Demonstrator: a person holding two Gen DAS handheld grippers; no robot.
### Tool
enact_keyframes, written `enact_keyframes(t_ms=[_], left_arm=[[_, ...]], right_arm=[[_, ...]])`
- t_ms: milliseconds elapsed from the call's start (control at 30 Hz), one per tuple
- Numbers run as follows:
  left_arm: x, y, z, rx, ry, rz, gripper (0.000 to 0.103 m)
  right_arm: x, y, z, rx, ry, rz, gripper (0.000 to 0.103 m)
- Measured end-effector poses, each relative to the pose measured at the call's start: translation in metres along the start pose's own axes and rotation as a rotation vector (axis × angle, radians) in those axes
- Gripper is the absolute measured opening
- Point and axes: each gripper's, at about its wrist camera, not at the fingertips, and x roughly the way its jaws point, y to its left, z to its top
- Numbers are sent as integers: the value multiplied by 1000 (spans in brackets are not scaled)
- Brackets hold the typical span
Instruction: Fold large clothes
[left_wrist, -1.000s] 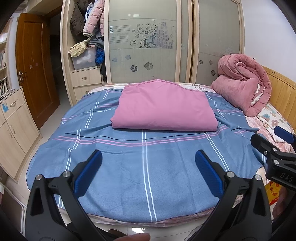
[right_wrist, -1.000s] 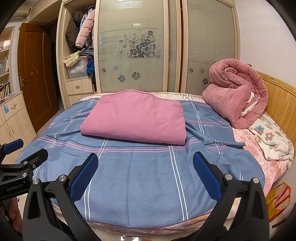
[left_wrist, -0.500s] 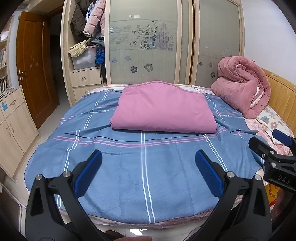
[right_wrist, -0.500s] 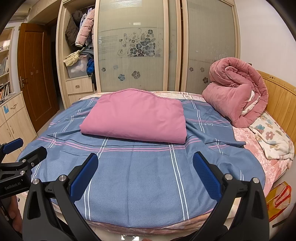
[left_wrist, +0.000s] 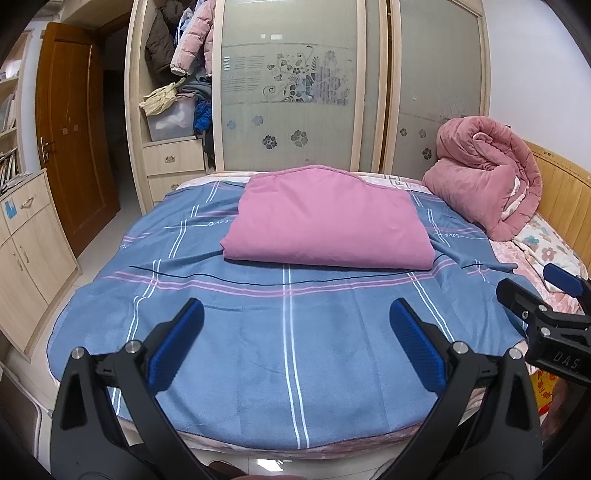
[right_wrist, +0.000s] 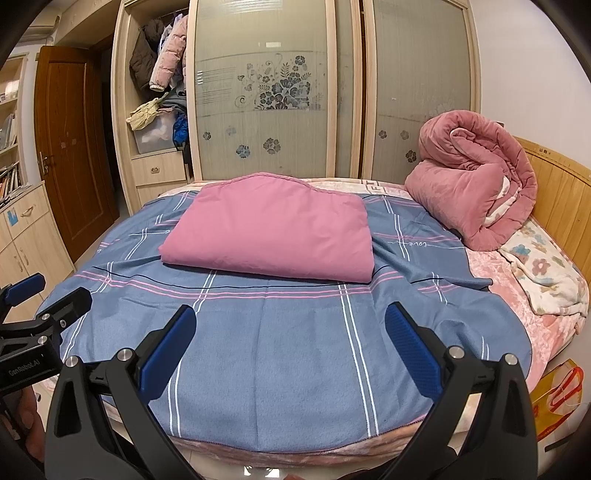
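Note:
A folded pink cloth (left_wrist: 325, 221) lies in a flat rectangle on the far middle of a blue striped blanket (left_wrist: 288, 332) that covers the bed; it also shows in the right wrist view (right_wrist: 269, 230) on the blanket (right_wrist: 295, 343). My left gripper (left_wrist: 295, 343) is open and empty, held above the blanket's near edge, well short of the pink cloth. My right gripper (right_wrist: 291, 343) is open and empty, also over the near edge. Each gripper shows at the side of the other's view: the right one (left_wrist: 546, 310), the left one (right_wrist: 33, 314).
A rolled pink quilt (left_wrist: 487, 177) sits at the bed's far right by the wooden headboard (left_wrist: 569, 192). A floral cloth (right_wrist: 543, 273) lies at the right edge. A wardrobe with sliding doors (left_wrist: 295, 92) stands behind the bed; a cabinet (left_wrist: 26, 251) and door (left_wrist: 70, 129) are left.
Both grippers have pulled back and risen slightly, so the bed looks a little farther away. Both stay open and empty. The pink cloth has not moved.

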Motion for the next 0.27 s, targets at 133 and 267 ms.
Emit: enact_keyframes(t_ms=[133,267], left_arm=[[5,4,2,-15,34,-25,101],[7,2,0,-7,38,-17,101]], right_arm=[[-1,0,-1,0,2,4,102],[0,0,-1,0,2,3,102]])
